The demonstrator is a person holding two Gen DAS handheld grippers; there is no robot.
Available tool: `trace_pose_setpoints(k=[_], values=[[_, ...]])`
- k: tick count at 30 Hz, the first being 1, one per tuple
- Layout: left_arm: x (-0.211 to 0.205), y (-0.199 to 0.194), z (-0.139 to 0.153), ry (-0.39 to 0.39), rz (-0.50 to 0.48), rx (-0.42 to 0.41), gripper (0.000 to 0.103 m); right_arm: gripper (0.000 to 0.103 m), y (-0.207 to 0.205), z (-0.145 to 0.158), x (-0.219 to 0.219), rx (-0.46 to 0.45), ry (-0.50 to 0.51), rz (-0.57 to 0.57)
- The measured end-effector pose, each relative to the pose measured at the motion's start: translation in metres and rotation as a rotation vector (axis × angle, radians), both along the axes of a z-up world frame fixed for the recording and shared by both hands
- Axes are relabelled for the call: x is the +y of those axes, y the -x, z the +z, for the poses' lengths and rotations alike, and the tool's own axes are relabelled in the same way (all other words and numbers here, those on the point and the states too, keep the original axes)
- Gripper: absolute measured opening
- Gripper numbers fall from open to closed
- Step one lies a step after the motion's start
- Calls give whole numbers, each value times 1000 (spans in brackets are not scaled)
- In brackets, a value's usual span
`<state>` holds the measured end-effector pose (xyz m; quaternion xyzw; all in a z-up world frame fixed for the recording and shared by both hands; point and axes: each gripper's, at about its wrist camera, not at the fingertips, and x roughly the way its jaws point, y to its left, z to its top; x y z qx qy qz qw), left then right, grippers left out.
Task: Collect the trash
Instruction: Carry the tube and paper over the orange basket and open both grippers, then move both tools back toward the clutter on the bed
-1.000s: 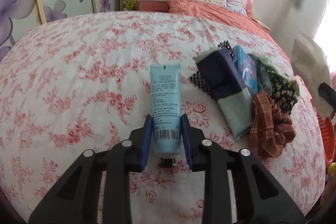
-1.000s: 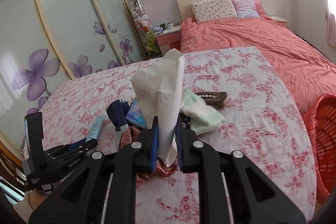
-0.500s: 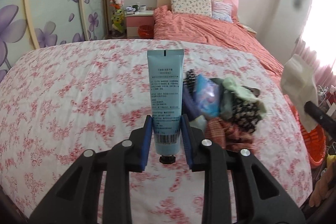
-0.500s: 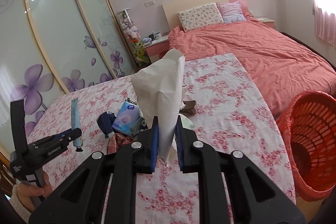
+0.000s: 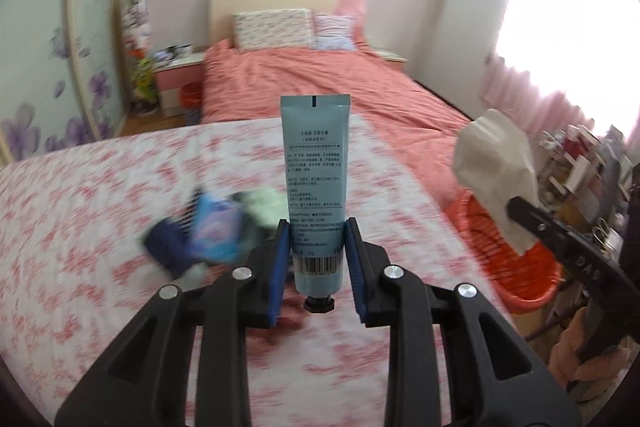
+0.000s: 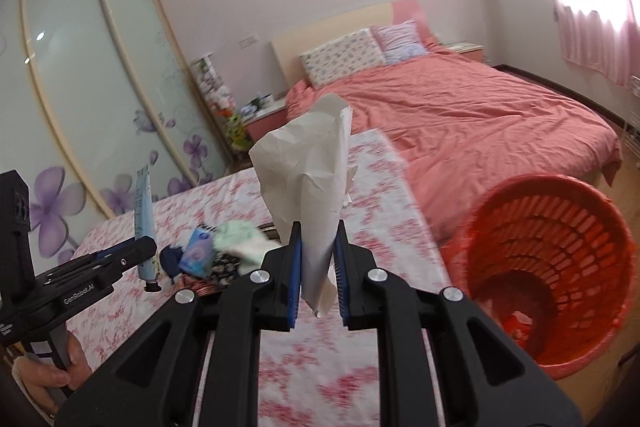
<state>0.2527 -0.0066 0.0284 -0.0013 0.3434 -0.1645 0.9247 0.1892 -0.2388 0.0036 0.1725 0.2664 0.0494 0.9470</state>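
Note:
My left gripper (image 5: 316, 255) is shut on a light blue cream tube (image 5: 315, 183), held upright with its black cap down, above the floral cloth (image 5: 100, 219). My right gripper (image 6: 317, 267) is shut on a crumpled white paper (image 6: 308, 183) that sticks up between its blue pads. The red plastic basket (image 6: 560, 267) stands on the floor to the right of the paper, beside the floral surface. In the left wrist view the paper (image 5: 496, 167) hangs over the basket's (image 5: 516, 267) rim. The tube (image 6: 143, 215) and left gripper (image 6: 136, 255) show at the left of the right wrist view.
A blurred pile of clothes and a blue packet (image 5: 216, 227) lies on the floral cloth behind the tube. A bed with a salmon cover (image 6: 480, 123) fills the back. Sliding flower-patterned doors (image 6: 80, 107) stand on the left. Shelves with clutter (image 5: 580, 163) are at the right.
Both grippers have swung right, off the clothes pile toward the red basket. The tube was lifted from the cloth and now stands upright; the basket has come fully into the right wrist view.

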Motion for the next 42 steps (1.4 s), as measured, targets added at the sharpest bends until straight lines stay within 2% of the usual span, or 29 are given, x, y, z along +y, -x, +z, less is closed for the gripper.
trace_pose_setpoints(k=[8, 16, 22, 27, 28, 29, 31, 33, 35, 37, 40, 42], values=[[-101, 0, -2, 34, -192, 10, 28, 15, 23, -1, -67, -7, -7, -149], [-201, -1, -24, 40, -356, 48, 28, 15, 35, -25, -134, 31, -45, -271], [-252, -12, -49, 33, -424, 98, 28, 15, 33, -40, -161, 54, -70, -320], [-275, -20, -66, 17, -441, 127, 29, 17, 30, -45, -169, 69, -70, -324], [-278, -22, -70, 8, -431, 126, 34, 18, 28, -48, -171, 77, -73, -327], [-281, -24, -73, -2, -421, 125, 47, 19, 27, -50, -173, 85, -74, -329], [-280, -29, -78, -11, -401, 123, 60, 33, 25, -54, -178, 97, -75, -327], [-278, -31, -80, -26, -384, 125, 61, 41, 25, -55, -173, 108, -55, -330], [-270, -34, -83, -41, -355, 128, 68, 49, 29, -55, -170, 112, -27, -335], [-255, -36, -81, -56, -312, 108, 77, 67, 32, -51, -163, 104, 15, -341], [-232, -32, -77, -80, -243, 71, 90, 79, 32, -43, -154, 94, 86, -353], [-214, -30, -73, -87, -208, 57, 95, 86, 33, -36, -138, 85, 153, -354]])
